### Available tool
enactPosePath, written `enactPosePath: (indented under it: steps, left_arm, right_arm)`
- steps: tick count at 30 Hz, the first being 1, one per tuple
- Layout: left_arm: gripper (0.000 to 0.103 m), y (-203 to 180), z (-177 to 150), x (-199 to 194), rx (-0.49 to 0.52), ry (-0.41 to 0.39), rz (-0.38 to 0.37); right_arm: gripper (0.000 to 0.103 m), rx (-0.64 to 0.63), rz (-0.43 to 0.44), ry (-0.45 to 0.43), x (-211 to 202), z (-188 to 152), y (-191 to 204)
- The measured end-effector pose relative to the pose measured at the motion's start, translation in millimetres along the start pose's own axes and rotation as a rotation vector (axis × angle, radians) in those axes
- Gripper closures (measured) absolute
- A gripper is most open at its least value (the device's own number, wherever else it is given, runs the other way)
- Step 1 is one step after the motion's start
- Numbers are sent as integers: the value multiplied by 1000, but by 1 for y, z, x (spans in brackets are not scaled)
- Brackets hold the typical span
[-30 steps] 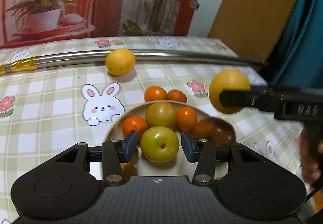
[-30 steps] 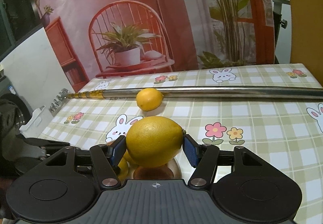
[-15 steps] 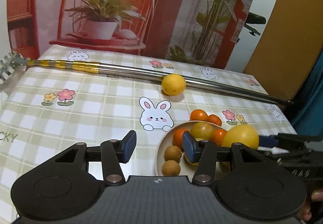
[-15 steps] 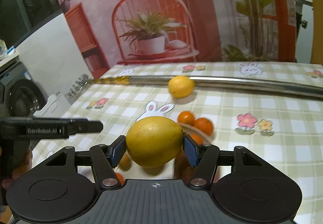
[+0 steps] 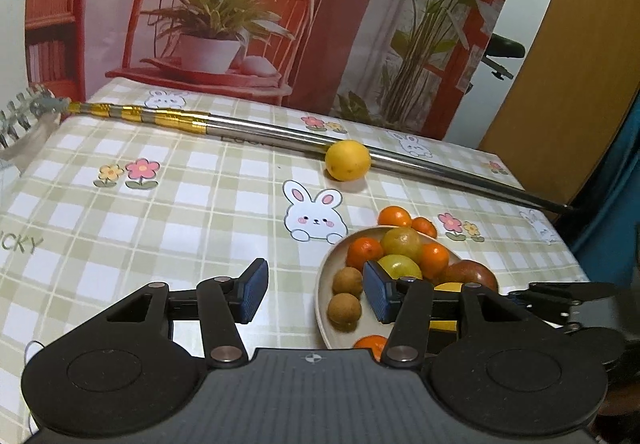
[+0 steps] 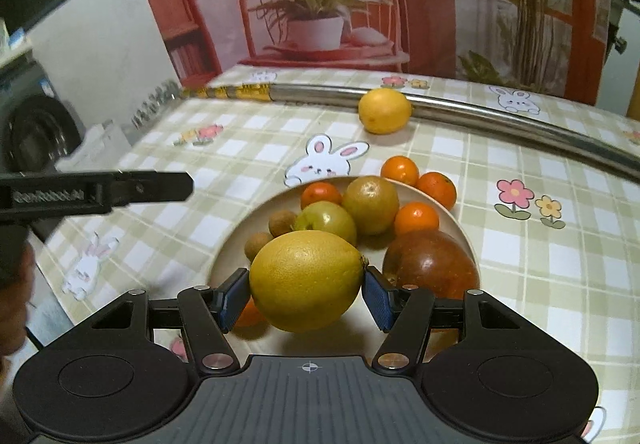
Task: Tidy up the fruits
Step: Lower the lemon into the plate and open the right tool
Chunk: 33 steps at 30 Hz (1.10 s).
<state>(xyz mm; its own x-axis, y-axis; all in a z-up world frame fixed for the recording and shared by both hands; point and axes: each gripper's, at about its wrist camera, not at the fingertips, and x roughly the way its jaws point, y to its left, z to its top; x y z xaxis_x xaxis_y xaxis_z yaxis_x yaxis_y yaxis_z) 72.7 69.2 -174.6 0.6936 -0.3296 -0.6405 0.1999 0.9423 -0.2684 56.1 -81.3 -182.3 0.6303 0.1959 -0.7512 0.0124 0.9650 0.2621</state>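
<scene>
Right gripper (image 6: 303,298): clamped on a lemon (image 6: 306,280), held over the plate (image 6: 244,234).
Left gripper (image 5: 311,294): open, empty, jaws just widened, beside the plate.
Risk: a released lemon may roll off the crowded fruit pile.
Room: bare cloth (image 5: 160,220) left; second lemon (image 5: 347,160) against the pole (image 5: 272,132).

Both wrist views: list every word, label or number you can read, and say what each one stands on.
"UCKY", cut off at the picture's edge: printed on the tablecloth.
"GenRobot.AI", blurred here and read with difficulty: on the finger of the left claw.
Grey letters on the tablecloth beside the metal pole: half hidden, unreadable.
No numbers or labels show on the fruit or the plate.
</scene>
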Motion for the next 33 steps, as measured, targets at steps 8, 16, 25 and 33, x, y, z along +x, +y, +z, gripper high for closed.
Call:
enactPosePath:
  steps: [8,16,25,33]
  left_arm:
    - [48,0,-6,3,-3,5,-4]
    - [48,1,-5,3,-18,-7,15]
    - [48,-6,-7,1,-13,-18,26]
    - [48,-12,-10,-1,7,-22,40]
  right_arm:
    - [46,-17,-32,57,13,-5,1]
    - [46,-6,-21,67,21,-2,-1]
    - [46,27,15,-10,15,-3,-4]
    - [46,46,-18,-199,-12,-13,-2]
